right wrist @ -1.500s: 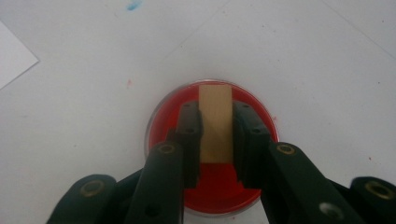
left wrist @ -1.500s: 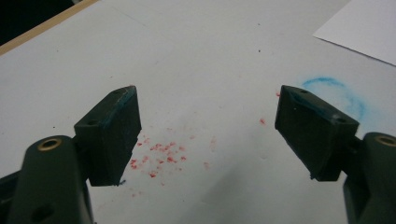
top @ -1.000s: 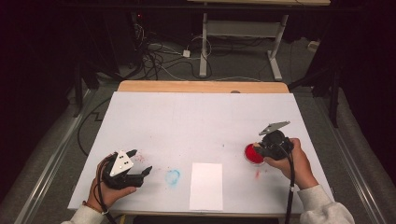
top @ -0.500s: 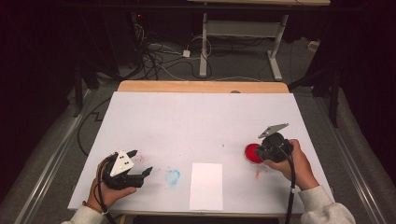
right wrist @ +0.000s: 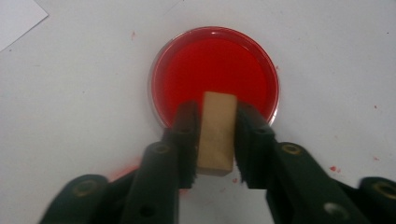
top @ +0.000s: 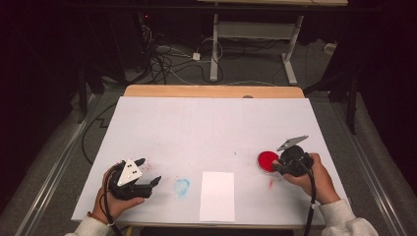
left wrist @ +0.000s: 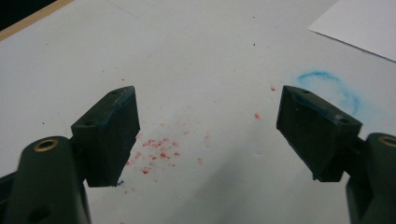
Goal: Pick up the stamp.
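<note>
A round red ink dish (right wrist: 215, 74) lies on the white table cover at the right (top: 268, 161). My right gripper (right wrist: 215, 126) is shut on a small tan wooden block (right wrist: 215, 133), whose far end reaches over the dish's near rim. In the high view that right gripper (top: 282, 164) sits just right of the dish. My left gripper (left wrist: 208, 135) stands open over red specks, nothing between its jaws; in the high view the left gripper (top: 147, 172) is at the front left. A white paper sheet (top: 217, 195) lies at the front middle.
A blue ring stain (top: 181, 186) marks the cover between the left gripper and the paper, also seen as a blue ring stain (left wrist: 334, 86) in the left gripper view. A wooden table edge (top: 211, 91) runs along the back. Cables and desk legs are on the floor beyond.
The right gripper with the block has shifted slightly down and toward the dish. The left gripper has stayed put.
</note>
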{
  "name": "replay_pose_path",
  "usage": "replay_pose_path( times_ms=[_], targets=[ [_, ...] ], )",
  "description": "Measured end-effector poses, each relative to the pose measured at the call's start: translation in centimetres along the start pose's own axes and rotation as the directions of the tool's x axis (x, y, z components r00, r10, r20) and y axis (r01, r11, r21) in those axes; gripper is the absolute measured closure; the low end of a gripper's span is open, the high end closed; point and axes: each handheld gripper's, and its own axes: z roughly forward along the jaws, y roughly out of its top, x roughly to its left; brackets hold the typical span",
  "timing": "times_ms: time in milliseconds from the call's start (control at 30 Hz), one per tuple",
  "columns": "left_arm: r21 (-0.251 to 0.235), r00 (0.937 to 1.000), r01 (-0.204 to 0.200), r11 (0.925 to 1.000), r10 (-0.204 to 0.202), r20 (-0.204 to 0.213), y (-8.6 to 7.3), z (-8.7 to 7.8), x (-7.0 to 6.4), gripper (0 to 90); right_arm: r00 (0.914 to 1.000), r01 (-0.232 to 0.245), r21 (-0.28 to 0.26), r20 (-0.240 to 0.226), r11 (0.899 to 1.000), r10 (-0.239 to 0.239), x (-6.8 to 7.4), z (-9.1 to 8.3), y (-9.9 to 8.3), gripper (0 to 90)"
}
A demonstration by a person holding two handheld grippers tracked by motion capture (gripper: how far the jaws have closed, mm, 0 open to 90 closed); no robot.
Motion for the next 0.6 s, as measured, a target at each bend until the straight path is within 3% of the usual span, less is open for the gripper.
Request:
replay_pose_path(
  times_ms=[67, 233, 300, 367, 600],
  targets=[
    [0.0, 1.0, 0.002, 1.0, -0.002, 0.0, 0.0, 0.0, 0.0, 20.6, 0.9999, 0.008, -0.005, 0.014, 1.0, -0.008, 0.2, -0.1, 0.1, 75.2],
    [0.001, 1.0, 0.005, 1.0, -0.005, 0.003, -0.1, 0.0, 0.1, 20.6, 0.9997, 0.015, -0.076, 0.021, 0.997, -0.013, 0.5, -0.7, 0.7, 75.4],
    [0.004, 1.0, 0.0, 1.0, 0.0, 0.005, -0.1, 0.1, 0.1, 20.5, 0.9998, 0.018, -0.103, -0.001, 0.995, -0.018, 0.7, -0.7, 1.0, 75.2],
    [0.006, 1.0, 0.002, 1.0, -0.002, 0.006, -0.1, 0.1, 0.0, 20.4, 0.9999, 0.015, -0.124, 0.007, 0.992, -0.014, 0.7, -0.5, 1.1, 75.0],
    [0.014, 1.0, 0.002, 0.9999, -0.002, 0.006, -0.1, 0.2, 0.0, 20.4, 0.9998, -0.017, -0.105, 0.009, 0.994, 0.018, 0.2, 0.9, 0.8, 73.9]
  ],
)
